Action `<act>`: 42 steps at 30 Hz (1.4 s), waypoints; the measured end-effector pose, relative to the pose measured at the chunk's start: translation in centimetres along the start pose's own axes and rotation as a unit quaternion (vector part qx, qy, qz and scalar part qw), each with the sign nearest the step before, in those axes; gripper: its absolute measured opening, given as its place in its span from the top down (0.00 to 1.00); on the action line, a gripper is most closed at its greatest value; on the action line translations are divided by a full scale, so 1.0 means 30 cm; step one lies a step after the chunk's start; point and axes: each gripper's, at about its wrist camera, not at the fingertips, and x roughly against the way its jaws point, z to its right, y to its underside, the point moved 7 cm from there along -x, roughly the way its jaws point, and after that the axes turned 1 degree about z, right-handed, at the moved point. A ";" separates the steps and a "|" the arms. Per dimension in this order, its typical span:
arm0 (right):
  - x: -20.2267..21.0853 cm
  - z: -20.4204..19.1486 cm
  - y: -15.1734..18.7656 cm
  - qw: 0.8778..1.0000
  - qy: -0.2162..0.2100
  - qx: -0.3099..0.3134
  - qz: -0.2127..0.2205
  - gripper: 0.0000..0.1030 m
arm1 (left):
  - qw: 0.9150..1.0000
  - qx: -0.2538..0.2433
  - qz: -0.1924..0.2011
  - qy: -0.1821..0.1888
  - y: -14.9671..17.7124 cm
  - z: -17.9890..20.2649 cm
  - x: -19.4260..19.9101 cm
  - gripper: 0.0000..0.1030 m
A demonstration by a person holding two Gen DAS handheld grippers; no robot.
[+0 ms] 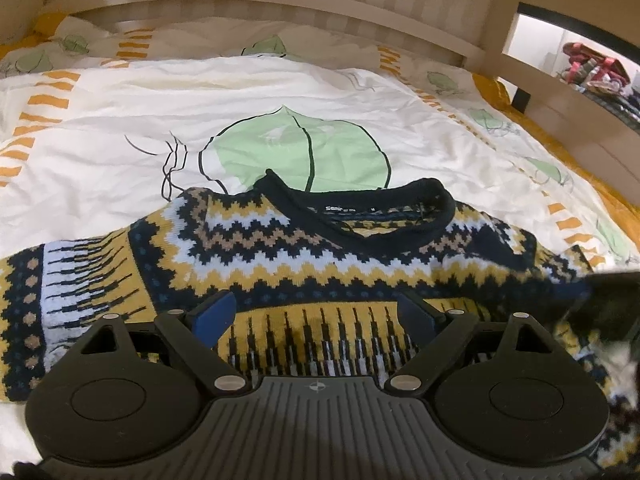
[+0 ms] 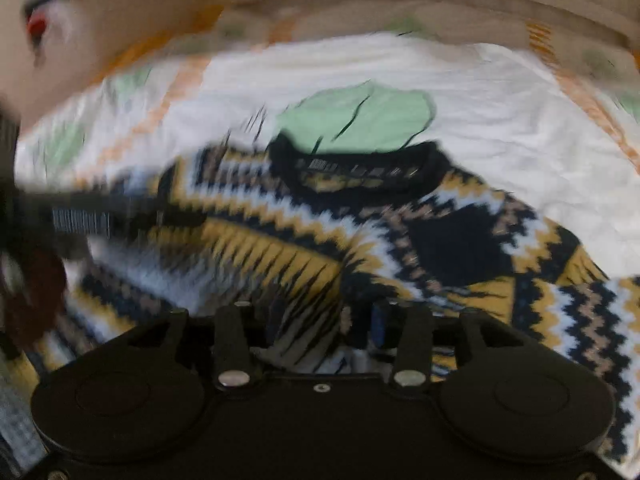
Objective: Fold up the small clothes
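The left tool, its blue-padded fingers spread wide and gripping nothing, hangs over the chest of a patterned knit sweater lying face up on a bed, its dark collar toward the headboard. In the blurred right view, the right tool stands about half open above the knit, nothing visibly pinched. The white leaf-print bedsheet stretches to the wooden headboard, a cluttered shelf beyond the bed's right edge.

Home bedroom, bed with leaf-print duvet, wooden headboard, clothes heaped on side shelf
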 end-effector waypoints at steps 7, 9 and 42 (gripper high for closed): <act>0.035 0.225 -0.041 0.984 0.008 -0.176 0.039 0.36 | 1.000 -0.024 0.002 0.000 0.022 0.032 -0.009 0.14; 0.002 0.275 -0.025 0.977 0.022 -0.211 0.032 0.36 | 1.000 -0.030 0.004 0.004 0.024 0.041 -0.007 0.14; 0.141 0.390 -0.158 0.974 0.110 -0.175 0.098 0.41 | 0.996 0.052 -0.033 0.072 0.075 0.065 -0.088 0.15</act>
